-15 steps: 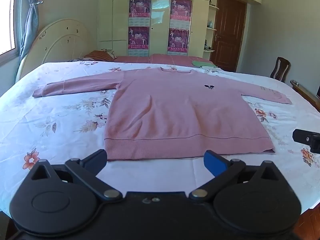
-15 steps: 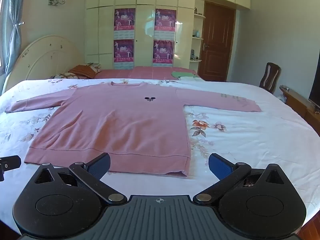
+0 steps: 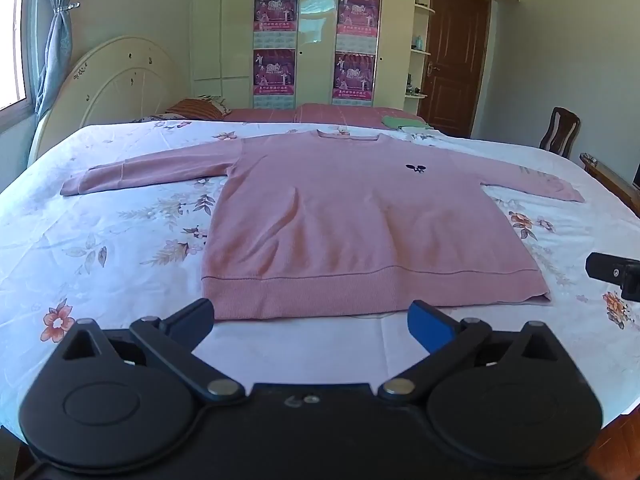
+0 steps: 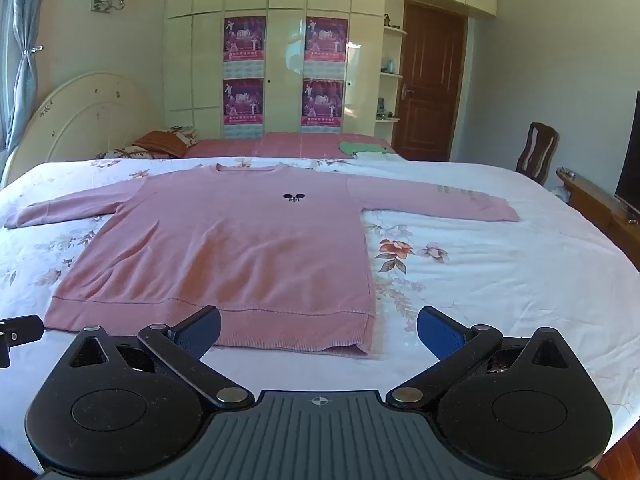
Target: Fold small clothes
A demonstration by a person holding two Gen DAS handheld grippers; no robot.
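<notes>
A pink long-sleeved sweater [image 3: 360, 224] lies flat and face up on the floral bedsheet [image 3: 100, 248], both sleeves spread out, hem toward me. It also shows in the right wrist view [image 4: 240, 248]. My left gripper [image 3: 310, 320] is open and empty, just in front of the hem near its left part. My right gripper [image 4: 318, 332] is open and empty, in front of the hem's right corner [image 4: 360, 344]. The right gripper's tip shows at the left wrist view's right edge [image 3: 614, 276].
A white curved headboard [image 3: 108, 92] stands at the far left. A pink bedspread with a green cloth [image 4: 360, 147] lies behind the sweater. A wooden chair [image 4: 536, 152] and a low wooden unit [image 4: 600, 204] stand to the right of the bed.
Both grippers have moved slightly forward toward the hem. The sweater has not moved.
</notes>
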